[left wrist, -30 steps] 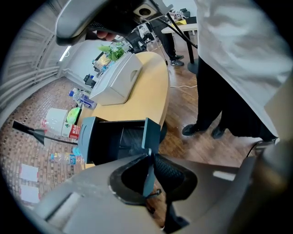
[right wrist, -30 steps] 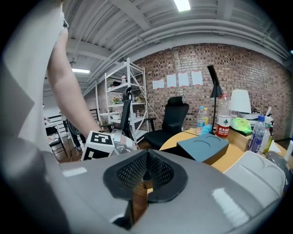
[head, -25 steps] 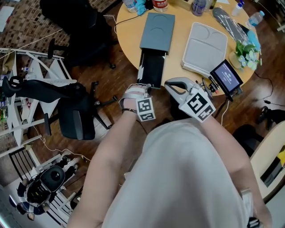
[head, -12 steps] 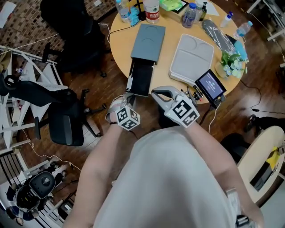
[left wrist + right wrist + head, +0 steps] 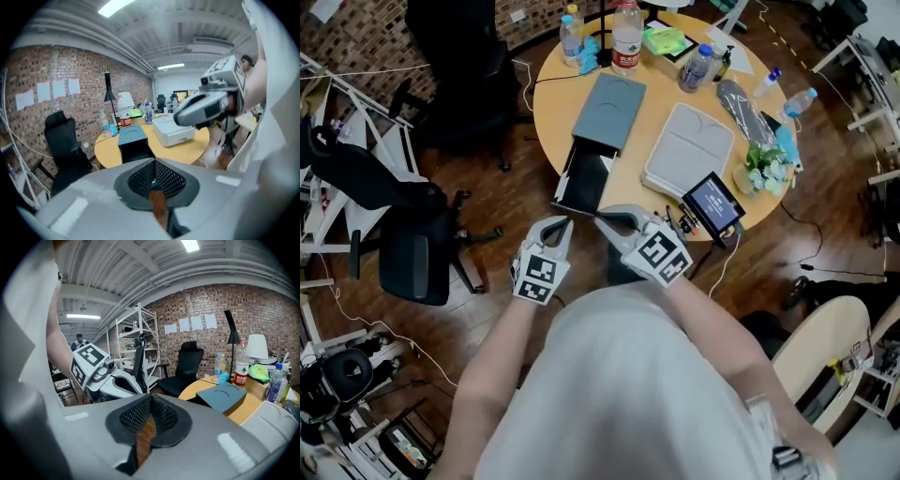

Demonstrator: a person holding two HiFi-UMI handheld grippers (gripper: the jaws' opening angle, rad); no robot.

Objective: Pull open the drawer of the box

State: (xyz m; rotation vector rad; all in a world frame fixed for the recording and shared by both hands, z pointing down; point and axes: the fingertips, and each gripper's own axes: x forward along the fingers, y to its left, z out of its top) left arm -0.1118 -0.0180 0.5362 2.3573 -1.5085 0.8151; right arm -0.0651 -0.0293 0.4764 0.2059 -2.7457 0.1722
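A grey-blue box lies on the round wooden table, its black drawer pulled out past the table's edge. My left gripper hangs in the air just short of the drawer's front, apart from it. Its jaws have just been closing and are shut, with nothing between them. My right gripper hovers beside it, also shut and empty. The left gripper view looks over the shut left gripper at the box with its drawer. The right gripper faces the box from the side.
A white tray lies right of the box, with a small screen at the table's near edge. Bottles and flowers stand farther back. Office chairs stand left of the table on the wooden floor.
My left gripper has come up and back from the drawer's front, rolled over, and closed. The right gripper has shifted slightly. The drawer stays pulled out.
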